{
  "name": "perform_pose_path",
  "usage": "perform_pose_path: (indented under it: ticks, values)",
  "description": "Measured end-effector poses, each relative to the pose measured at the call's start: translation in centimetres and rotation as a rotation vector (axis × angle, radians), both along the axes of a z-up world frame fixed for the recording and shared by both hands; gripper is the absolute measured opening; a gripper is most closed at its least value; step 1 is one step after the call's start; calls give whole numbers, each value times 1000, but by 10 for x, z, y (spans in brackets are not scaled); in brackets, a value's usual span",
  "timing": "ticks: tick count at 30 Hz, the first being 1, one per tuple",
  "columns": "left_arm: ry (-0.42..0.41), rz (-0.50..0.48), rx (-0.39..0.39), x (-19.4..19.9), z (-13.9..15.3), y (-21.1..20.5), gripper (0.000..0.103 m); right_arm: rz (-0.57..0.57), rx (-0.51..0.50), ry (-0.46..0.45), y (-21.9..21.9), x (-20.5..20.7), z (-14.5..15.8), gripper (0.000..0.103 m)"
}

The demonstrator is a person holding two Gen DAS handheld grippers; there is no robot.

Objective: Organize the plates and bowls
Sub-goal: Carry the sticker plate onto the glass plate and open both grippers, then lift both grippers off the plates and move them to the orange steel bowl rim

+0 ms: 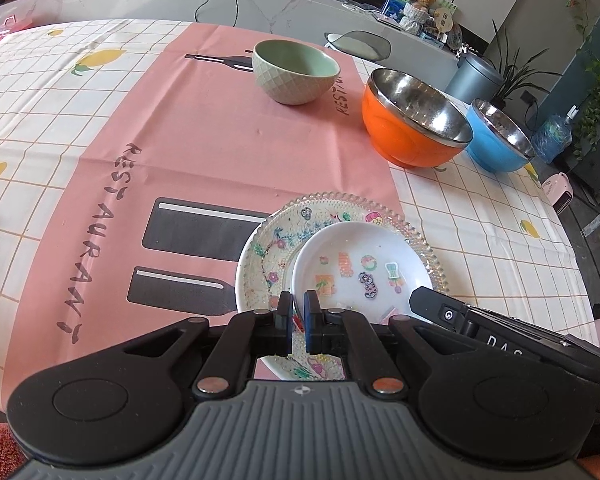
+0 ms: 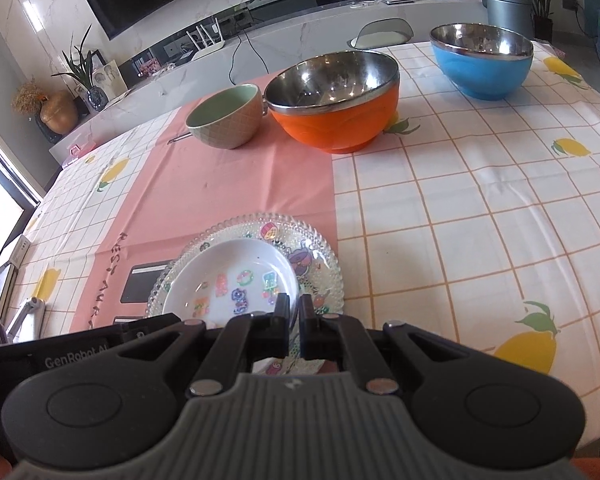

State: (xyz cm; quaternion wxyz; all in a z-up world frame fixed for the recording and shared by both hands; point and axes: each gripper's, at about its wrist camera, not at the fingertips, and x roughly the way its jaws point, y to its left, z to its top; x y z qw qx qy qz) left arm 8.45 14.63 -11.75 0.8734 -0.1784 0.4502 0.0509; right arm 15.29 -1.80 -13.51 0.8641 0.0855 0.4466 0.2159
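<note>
Right now a small white dish (image 1: 360,268) w/ stickers sits on a bumpy clear glass plate (image 1: 428,252) on the desk (image 2: 480,216). Left gripper (image 1: 298,320) & right gripper (image 2: 294,322) both have jaws nearly pressed together, each at the plates' near edge; can't tell if pinching. Round orange bowl (image 2: 340,128), blue bowl (image 2: 484,76), green bowl (image 1: 296,80) sit farther back.

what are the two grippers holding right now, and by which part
Both jaws are nearly closed at the near rim of the white plate, which lies on the clear beaded plate: left gripper, right gripper. Firm clamping cannot be told.
</note>
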Motion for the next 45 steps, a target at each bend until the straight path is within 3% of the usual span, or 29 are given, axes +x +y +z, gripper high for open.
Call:
perform_pose_path:
  ticks: [8,10,14,17,27,35,41,45]
  values:
    - [2,4,21,0,0,-1,6,13,-18,-20,4,-1,-1,2]
    - [1,10,21,0,1,0,7,11,-16,-22,3,-1,-1,5]
    - [-9,25,-11,-3,5,4,21,-3,-5,-23,-1,-2,3,11]
    - [-30,32,-7,-5,13,4,24,-13,3,-33,-5,-4,8,21]
    - [-118,15,-22,-2,50,-6,27,-89,29,-86,-35,-5,39,30]
    - [-152,-77,7,20,75,-25,38,-136,27,-128,-57,9,66,39]
    - [-153,-63,-34,48,82,-21,38,-145,9,-159,-64,30,84,49]
    - [-188,-58,-25,63,87,-21,39,-164,-8,-159,-65,49,86,50]
